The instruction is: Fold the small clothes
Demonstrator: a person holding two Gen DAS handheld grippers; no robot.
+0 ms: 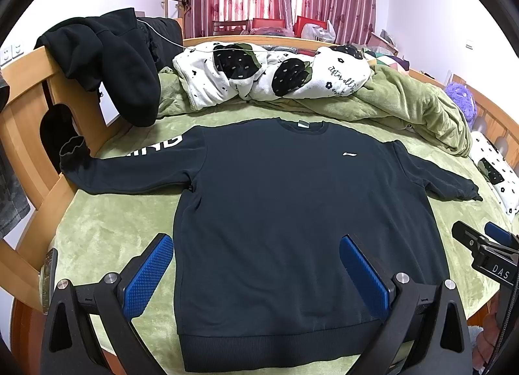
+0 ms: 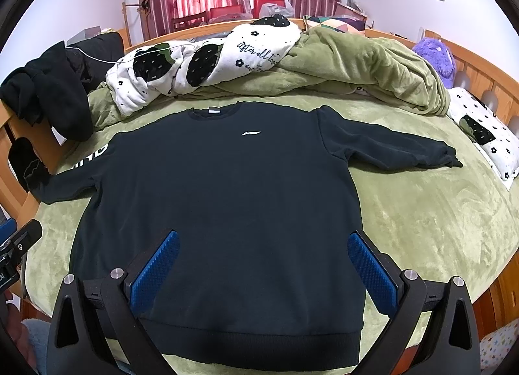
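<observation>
Far left: wooden bed frame (image 1: 29, 134) with a black garment (image 1: 107, 63) draped over its rail.

Left hand-held gripper (image 1: 256, 272): jaws spread wide, nothing between the 2 blue pads (image 1: 147, 274). It hovers over the lower part of the sweatshirt; contact with the fabric cannot be told.

Centre: dark sweatshirt (image 1: 292, 212) lies flat and face up on the green bed cover (image 1: 107, 229), collar toward the far side, ribbed hem toward the cameras. Both sleeves are spread outward. The left sleeve (image 1: 129, 164) carries white lettering and its cuff reaches the bed edge by the frame. A small white logo (image 1: 351, 155) sits on the chest.

Behind the collar: white quilt with black strawberry print (image 1: 272, 76), bunched up, with a rumpled green blanket (image 1: 415, 105) to its right.

Right hand-held gripper (image 2: 263, 272): jaws likewise wide apart, empty, poised above the sweatshirt's lower half near the hem. Right sleeve (image 2: 389, 144) lies on the cover, cuff pointing outward.

Far right: purple plush toy (image 2: 434, 56) against the headboard and a print pillow (image 2: 483, 134) beside it.
</observation>
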